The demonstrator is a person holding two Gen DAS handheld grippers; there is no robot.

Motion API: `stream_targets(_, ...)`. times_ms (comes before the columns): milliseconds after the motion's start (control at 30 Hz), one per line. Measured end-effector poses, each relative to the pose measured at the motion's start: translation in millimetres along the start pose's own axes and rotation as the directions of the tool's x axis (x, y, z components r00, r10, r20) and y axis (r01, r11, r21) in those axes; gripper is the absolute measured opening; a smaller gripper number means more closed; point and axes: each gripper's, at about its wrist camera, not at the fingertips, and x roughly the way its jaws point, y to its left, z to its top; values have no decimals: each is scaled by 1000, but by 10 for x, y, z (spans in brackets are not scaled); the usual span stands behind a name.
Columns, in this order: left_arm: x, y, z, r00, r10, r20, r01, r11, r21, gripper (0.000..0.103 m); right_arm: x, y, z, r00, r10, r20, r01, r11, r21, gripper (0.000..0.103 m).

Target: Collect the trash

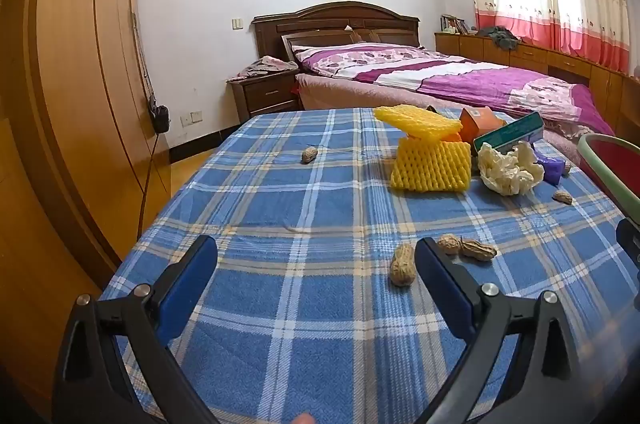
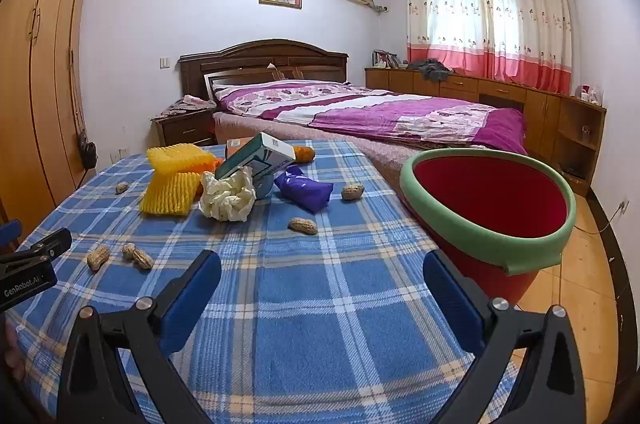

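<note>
Both grippers, left (image 1: 316, 256) and right (image 2: 322, 270), hover spread and empty over the table (image 2: 304, 324); peanuts (image 1: 402, 270), foam nets (image 2: 172, 191) and wrappers litter its far half, while the bin (image 2: 490, 201) (apparently empty) waits at the right edge.

Crumpled tissue (image 2: 227, 197) is sitting mid-blanket (image 2: 320, 304) | foam nets (image 2: 172, 191) are lying just left of it | carton (image 2: 256, 155) is leaning behind it | wrapper (image 2: 306, 189) and bucket (image 2: 440, 159) are sitting to its right | peanuts (image 2: 303, 225) are lying scattered around it
</note>
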Motion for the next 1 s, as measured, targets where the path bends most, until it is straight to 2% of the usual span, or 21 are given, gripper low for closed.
stream_targets(1000,-1,-7,-10,1000,-6,-11,6,1000,-8,99,7,0,1,1000,0,-4,0,1000,2,103)
